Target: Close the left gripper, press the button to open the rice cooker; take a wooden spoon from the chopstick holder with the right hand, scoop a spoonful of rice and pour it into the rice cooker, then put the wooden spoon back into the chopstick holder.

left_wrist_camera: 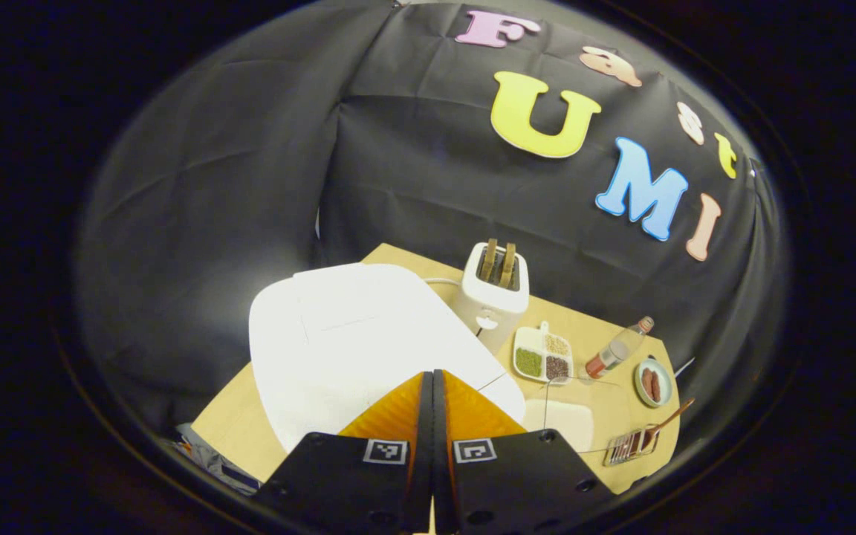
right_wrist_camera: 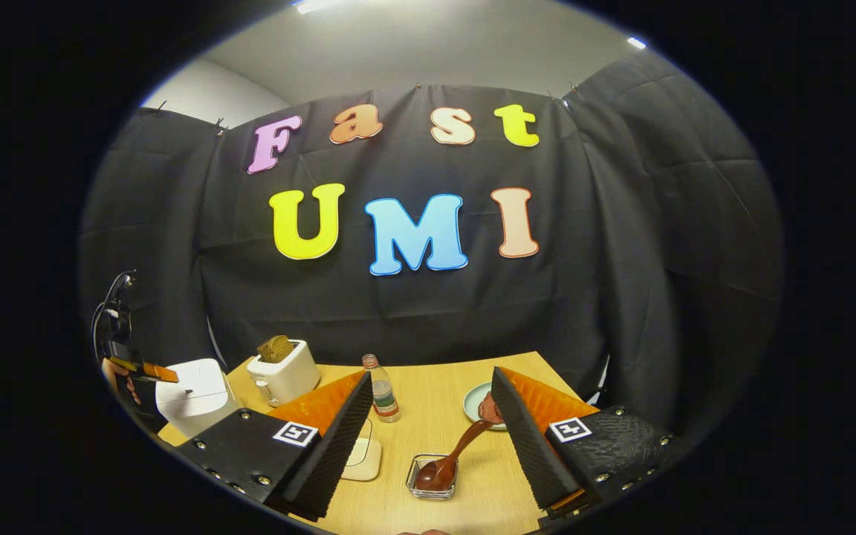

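Note:
The white rice cooker [left_wrist_camera: 354,349] stands with its lid down, just under and ahead of my left gripper [left_wrist_camera: 433,375], whose fingers are pressed together with nothing between them. Whether the tips touch the lid I cannot tell. In the right gripper view the same cooker [right_wrist_camera: 194,394] sits at the far left, with the left gripper [right_wrist_camera: 153,369] hanging over it in a hand. My right gripper [right_wrist_camera: 432,377] is open above the table. Between and below its fingers, the wooden spoon [right_wrist_camera: 461,449] leans in the clear chopstick holder [right_wrist_camera: 434,483]. That holder [left_wrist_camera: 630,446] stands at the table's right edge.
A white toaster [left_wrist_camera: 495,293] with bread stands behind the cooker. A divided dish of grains [left_wrist_camera: 543,355], a small bottle [left_wrist_camera: 617,348] and a plate of sausages [left_wrist_camera: 653,383] lie to its right. A pale square container [right_wrist_camera: 365,457] sits near the right gripper's left finger.

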